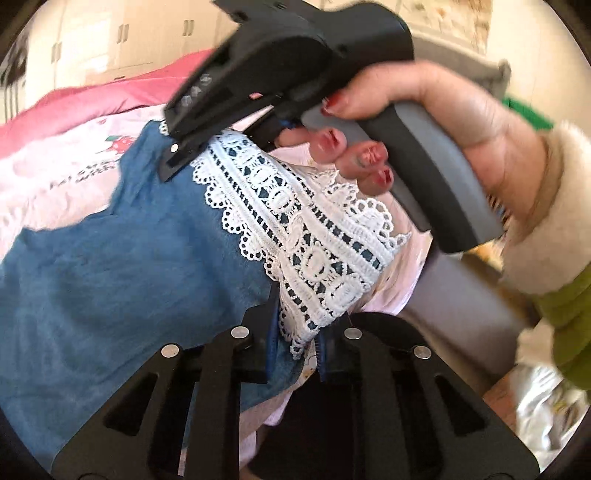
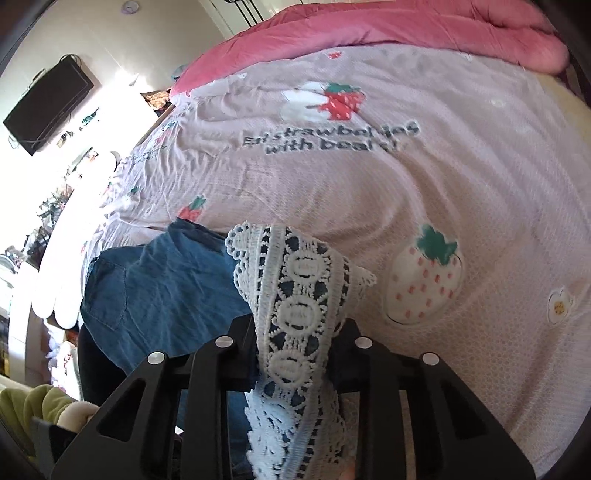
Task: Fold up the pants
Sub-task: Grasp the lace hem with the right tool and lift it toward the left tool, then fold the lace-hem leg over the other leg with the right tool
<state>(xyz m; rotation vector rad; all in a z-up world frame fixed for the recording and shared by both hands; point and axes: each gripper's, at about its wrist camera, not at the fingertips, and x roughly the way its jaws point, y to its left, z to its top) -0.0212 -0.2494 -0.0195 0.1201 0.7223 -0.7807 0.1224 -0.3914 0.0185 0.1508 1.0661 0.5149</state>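
The pants (image 1: 122, 266) are blue denim with a wide white lace hem (image 1: 295, 236). They hang over the pink strawberry bedsheet (image 2: 369, 192). My left gripper (image 1: 295, 347) is shut on one end of the lace hem. My right gripper (image 2: 295, 354) is shut on the other end of the lace hem (image 2: 295, 295), with denim (image 2: 159, 291) trailing to the left. In the left wrist view the right gripper (image 1: 173, 162) comes in from above, held by a hand with red nails (image 1: 424, 122), and pinches the hem's far corner.
A pink quilt (image 2: 406, 26) is bunched along the bed's far side. A dark screen (image 2: 48, 107) hangs on the wall at left. White cupboards (image 1: 122, 33) stand behind the bed. A grey bed frame (image 1: 461, 306) lies at the right.
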